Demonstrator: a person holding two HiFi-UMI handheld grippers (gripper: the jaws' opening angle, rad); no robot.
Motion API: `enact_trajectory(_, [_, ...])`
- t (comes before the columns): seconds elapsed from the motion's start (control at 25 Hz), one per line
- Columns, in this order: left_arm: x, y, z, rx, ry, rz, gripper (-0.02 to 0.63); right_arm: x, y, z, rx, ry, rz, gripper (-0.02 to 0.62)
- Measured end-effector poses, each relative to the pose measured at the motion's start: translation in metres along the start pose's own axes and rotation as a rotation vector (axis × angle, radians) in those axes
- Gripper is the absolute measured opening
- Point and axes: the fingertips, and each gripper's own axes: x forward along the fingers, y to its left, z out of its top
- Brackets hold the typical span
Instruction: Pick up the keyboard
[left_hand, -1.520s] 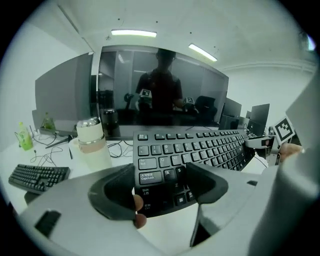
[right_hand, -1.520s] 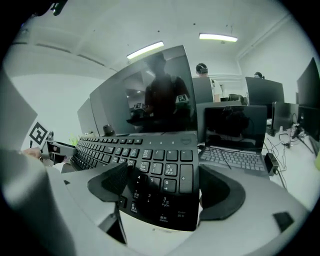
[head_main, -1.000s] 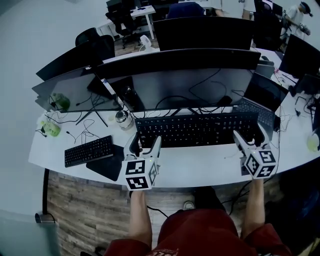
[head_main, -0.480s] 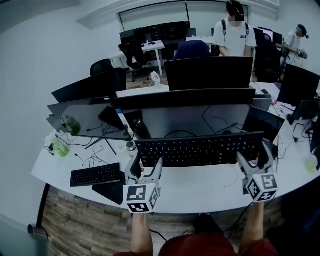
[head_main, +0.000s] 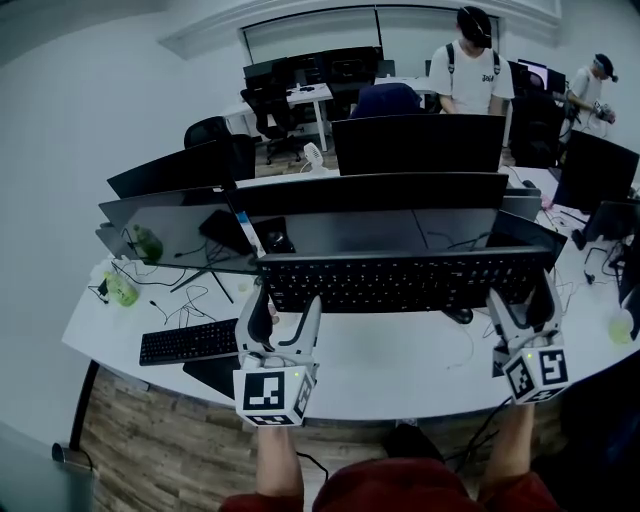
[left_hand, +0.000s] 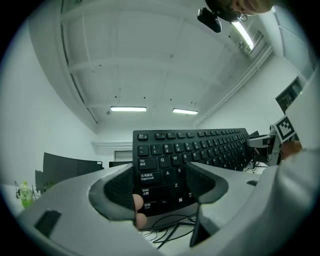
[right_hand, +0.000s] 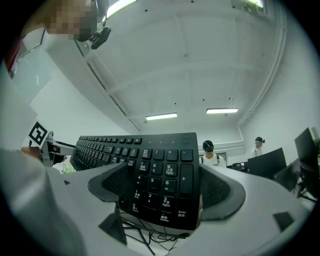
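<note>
A long black keyboard (head_main: 400, 282) hangs above the white desk (head_main: 400, 372), held level by its two ends. My left gripper (head_main: 286, 308) is shut on the left end, and the Ctrl and Shift keys sit between its pads in the left gripper view, keyboard (left_hand: 200, 147), gripper (left_hand: 162, 192). My right gripper (head_main: 523, 300) is shut on the right end over the number pad, keyboard (right_hand: 150, 165), gripper (right_hand: 162, 195). Both gripper views look up along the key face toward the ceiling.
A smaller black keyboard (head_main: 188, 342) lies on the desk at the left beside a dark mat (head_main: 215, 372). A mouse (head_main: 458, 316) and loose cables lie under the held keyboard. Monitors (head_main: 400, 215) stand just behind it. A green bottle (head_main: 118, 290) sits far left. People (head_main: 470, 70) stand at the back.
The keyboard has come up off the desk with both grippers shut on its ends. It now hangs in front of the monitors, and the mouse beneath it has come into sight.
</note>
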Motion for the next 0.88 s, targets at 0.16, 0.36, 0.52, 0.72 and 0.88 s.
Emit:
enact_trajectory(0.16, [-0.003,-0.001,0.001,-0.002,0.008,0.003,0.311,-0.002,0.002,0.003,0.003,-0.002,0.005,0.414])
enact_trajectory(0.36, [-0.005,0.005,0.0,-0.001,0.013,0.004,0.311,0.0,0.008,0.003,0.002,-0.002,0.007,0.414])
enact_trajectory(0.52, [-0.004,0.0,-0.007,-0.005,0.027,0.008,0.311,-0.001,0.004,-0.003,0.0,0.013,0.011,0.414])
enact_trajectory(0.72, [-0.004,0.003,-0.012,-0.014,0.034,0.012,0.311,0.002,0.007,-0.006,-0.005,0.019,0.016,0.414])
enact_trajectory(0.88, [0.0,0.004,-0.012,-0.008,0.034,0.011,0.311,0.004,0.005,-0.007,-0.005,0.017,0.014,0.414])
